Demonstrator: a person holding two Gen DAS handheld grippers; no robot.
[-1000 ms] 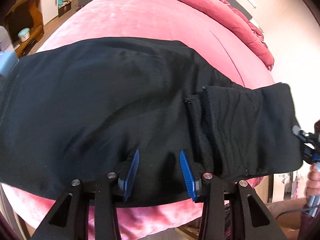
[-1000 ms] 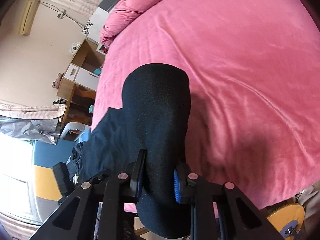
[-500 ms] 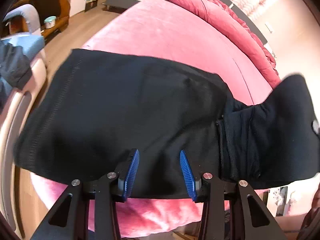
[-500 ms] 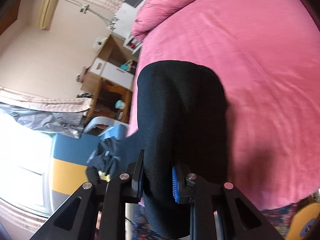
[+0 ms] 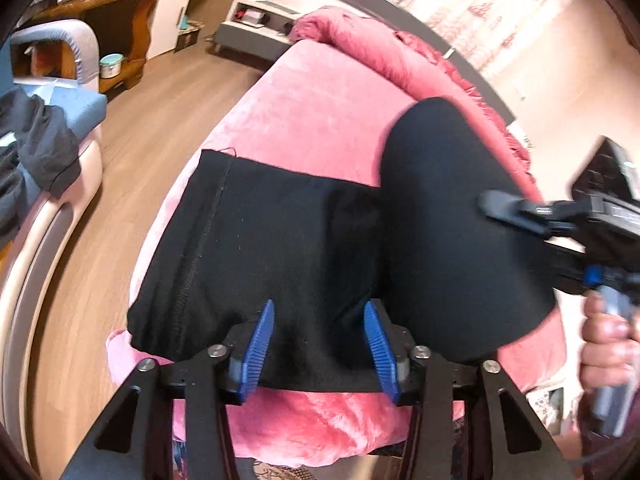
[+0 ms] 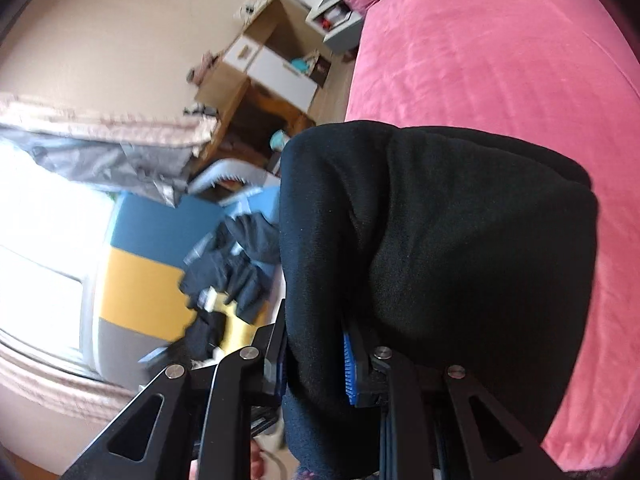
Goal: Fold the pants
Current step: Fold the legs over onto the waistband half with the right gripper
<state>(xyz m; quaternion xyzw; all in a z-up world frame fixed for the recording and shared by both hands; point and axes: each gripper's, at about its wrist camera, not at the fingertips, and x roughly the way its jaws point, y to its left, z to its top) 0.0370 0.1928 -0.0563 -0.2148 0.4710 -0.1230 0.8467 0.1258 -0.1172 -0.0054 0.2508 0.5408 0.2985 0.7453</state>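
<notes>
Black pants (image 5: 280, 240) lie across the near edge of a pink bed (image 5: 320, 112). My left gripper (image 5: 320, 344) is at their near edge. Its jaws are opening, with flat cloth between the blue pads (image 5: 262, 344) and no visible pinch. The right gripper (image 6: 314, 360) is shut on a thick fold of the pants (image 6: 440, 240), which drapes over its fingers and hides their tips. In the left wrist view this lifted fold (image 5: 452, 220) hangs over the right half of the pants. The right gripper (image 5: 520, 216) holds it from the right, with a hand (image 5: 608, 340) on the handle.
A crumpled pink duvet (image 5: 400, 56) lies along the far side of the bed. Wooden floor (image 5: 140, 120) runs to the left, with a blue seat carrying dark clothes (image 5: 36, 148), wooden shelves (image 5: 112, 8) and a low grey cabinet (image 5: 256, 20) beyond.
The right gripper has carried its fold up and leftward over the laid part of the pants. The left view has swung to show the pants' stitched left end and the floor. The left jaws stand slightly wider.
</notes>
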